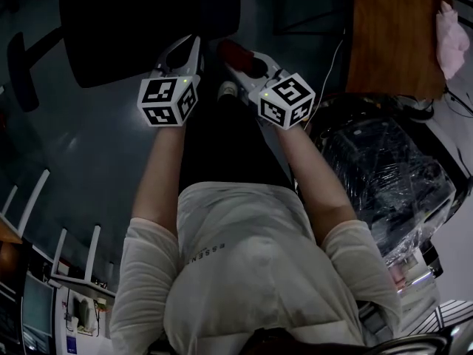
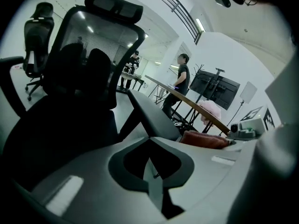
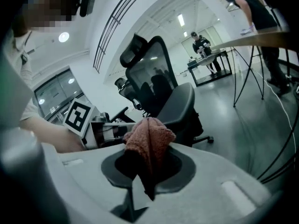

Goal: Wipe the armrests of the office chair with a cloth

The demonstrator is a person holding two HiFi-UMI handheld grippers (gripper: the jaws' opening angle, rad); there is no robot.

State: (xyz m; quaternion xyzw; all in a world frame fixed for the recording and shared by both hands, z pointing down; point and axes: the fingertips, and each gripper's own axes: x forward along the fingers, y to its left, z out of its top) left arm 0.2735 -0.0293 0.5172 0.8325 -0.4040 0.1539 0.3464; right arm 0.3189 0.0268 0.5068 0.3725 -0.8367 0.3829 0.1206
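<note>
— On the shirt (image 1: 244, 272), any text?
— Print was there, too dim to read. Cubes carried only square markers.
— Cloth (image 3: 148, 141)?
— Reddish, bunched, clamped in the right gripper (image 3: 140, 183). Its long axis ran along the jaws, its free end pointing far, toward the office chair (image 1: 148, 13).
— Left gripper (image 2: 152, 178)?
— Jaws were together, nothing between them.

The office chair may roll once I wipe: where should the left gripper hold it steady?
Probably the backrest's side frame: a slim, roughly upright bar, bare beside the mesh. Come from the chair's front, jaws either side. The left gripper is shut, so open it first; the right gripper holds the cloth.
</note>
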